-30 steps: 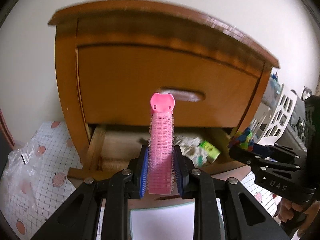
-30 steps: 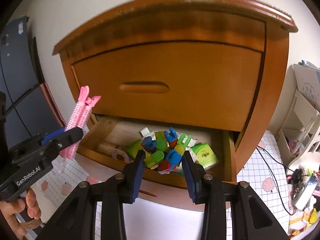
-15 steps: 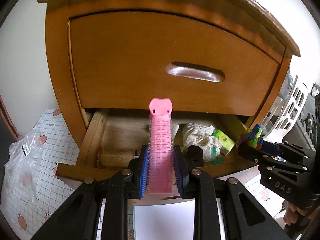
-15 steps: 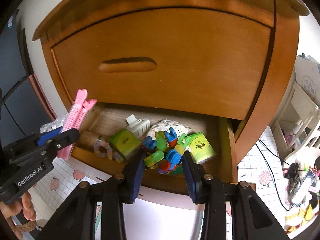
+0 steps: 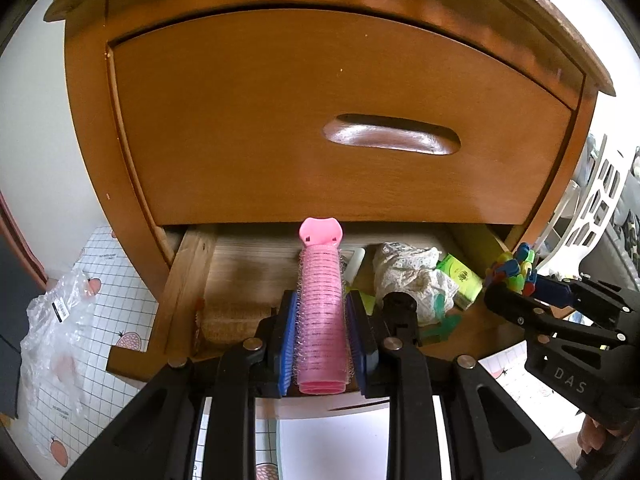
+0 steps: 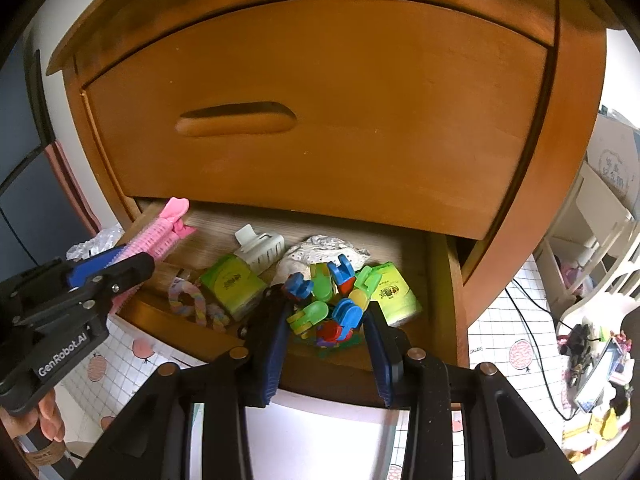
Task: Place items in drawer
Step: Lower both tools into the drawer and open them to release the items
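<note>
We see a brown wooden nightstand (image 5: 320,120) against a white wall (image 5: 36,100). Left of the nightstand, gridded flooring (image 5: 116,280) shows; right of it, white shelving (image 6: 592,240).

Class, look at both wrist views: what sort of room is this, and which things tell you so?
Probably a bedroom or dressing corner at home. A wooden bedside cabinet has its lower drawer open, holding a white claw clip; the left gripper grips a pink hair-roller clip.
</note>
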`<state>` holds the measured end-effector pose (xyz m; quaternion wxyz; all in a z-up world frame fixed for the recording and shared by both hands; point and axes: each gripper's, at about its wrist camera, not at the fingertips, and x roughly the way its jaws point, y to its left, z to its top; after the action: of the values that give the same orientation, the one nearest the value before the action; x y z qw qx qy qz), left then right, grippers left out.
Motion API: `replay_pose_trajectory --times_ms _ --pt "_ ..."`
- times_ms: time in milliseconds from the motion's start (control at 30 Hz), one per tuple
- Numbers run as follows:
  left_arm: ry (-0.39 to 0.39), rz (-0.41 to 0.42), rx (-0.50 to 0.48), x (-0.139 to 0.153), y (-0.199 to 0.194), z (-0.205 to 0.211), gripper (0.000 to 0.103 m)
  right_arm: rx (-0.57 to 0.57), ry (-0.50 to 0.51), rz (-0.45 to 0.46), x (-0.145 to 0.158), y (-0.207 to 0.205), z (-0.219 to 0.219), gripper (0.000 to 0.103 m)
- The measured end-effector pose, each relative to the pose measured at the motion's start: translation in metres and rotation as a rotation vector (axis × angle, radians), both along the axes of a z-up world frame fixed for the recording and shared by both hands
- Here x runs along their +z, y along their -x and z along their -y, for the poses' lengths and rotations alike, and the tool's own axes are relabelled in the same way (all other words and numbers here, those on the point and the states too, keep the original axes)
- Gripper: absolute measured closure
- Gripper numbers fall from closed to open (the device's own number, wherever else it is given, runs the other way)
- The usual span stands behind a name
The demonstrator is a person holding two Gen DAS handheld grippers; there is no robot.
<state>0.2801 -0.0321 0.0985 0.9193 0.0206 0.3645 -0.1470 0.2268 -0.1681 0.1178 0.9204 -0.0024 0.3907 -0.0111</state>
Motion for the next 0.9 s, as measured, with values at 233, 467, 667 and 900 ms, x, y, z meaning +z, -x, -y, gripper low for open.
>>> replay_pose_trajectory --times_ms 233,467,667,900 --pt "0.000 -0.010 0.023 -0.002 -0.004 -0.003 0.058 -0.030 -0.034 -0.020 -0.003 -0.008 0.008 0.062" --pt "0.006 -0.006 0.031 -0.003 -0.001 -0.007 0.045 -0.030 -0.040 -0.009 -0.004 -0.006 0.008 0.042" --pt "0.011 0.014 0.030 -0.003 0.008 -0.007 0.032 -0.025 -0.041 0.001 -0.007 -0.002 0.007 0.033" --pt "0.034 0.049 0.057 -0.003 0.021 -0.012 0.026 -0.044 -0.064 0.027 -0.010 0.008 0.013 0.011"
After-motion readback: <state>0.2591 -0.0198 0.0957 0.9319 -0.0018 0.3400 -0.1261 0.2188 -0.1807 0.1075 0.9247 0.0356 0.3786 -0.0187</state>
